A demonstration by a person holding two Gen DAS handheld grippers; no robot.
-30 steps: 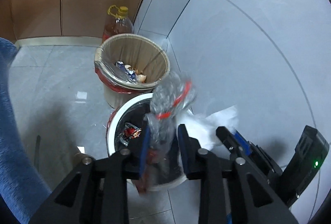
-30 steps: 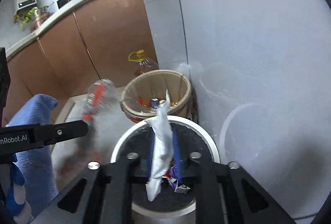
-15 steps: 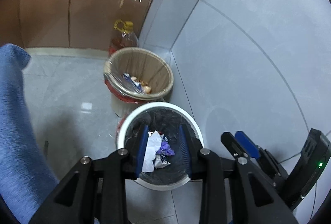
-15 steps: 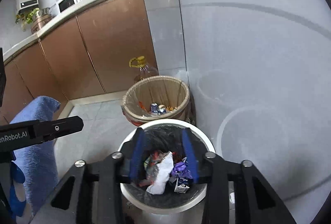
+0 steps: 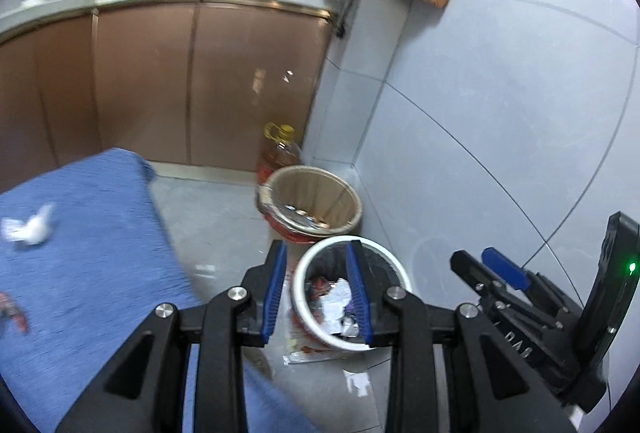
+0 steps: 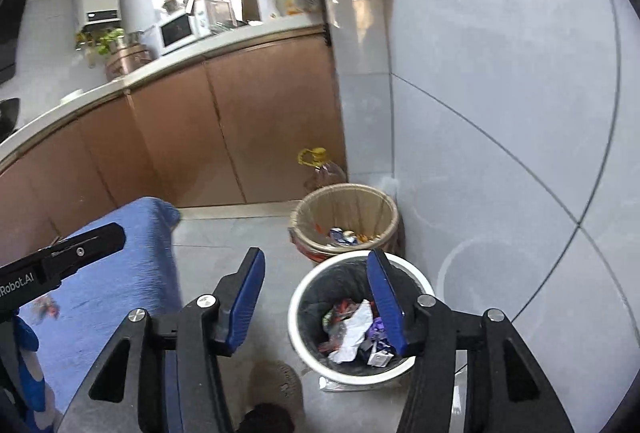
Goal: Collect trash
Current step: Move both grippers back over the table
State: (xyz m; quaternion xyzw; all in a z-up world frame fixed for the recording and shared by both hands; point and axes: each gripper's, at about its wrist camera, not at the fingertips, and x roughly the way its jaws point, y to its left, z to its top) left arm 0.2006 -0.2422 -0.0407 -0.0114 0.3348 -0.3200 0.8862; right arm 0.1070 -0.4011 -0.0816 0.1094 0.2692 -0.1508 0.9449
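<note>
A white-rimmed bin (image 5: 308,321) with a dark liner stands on the floor by the wall and holds crumpled paper and wrappers (image 6: 352,333). My left gripper (image 5: 316,285) is open and empty, raised above the bin's left side. My right gripper (image 6: 316,297) is wide open and empty, above and left of the same bin (image 6: 304,337). On the blue cloth table (image 5: 80,253) at left lie a crumpled white paper (image 5: 30,227) and a red wrapper (image 5: 12,313).
A tan basket bin (image 5: 344,193) with scraps stands behind the white bin, with an oil bottle (image 5: 280,149) behind it. Brown cabinets (image 5: 160,81) run along the back. A tiled wall (image 5: 480,113) is at right. Paper scraps (image 5: 356,381) lie on the floor.
Both grippers let go of the bottle and tissue, which dropped into the white bin. Both have since pulled back and up, and the blue table has come into view.
</note>
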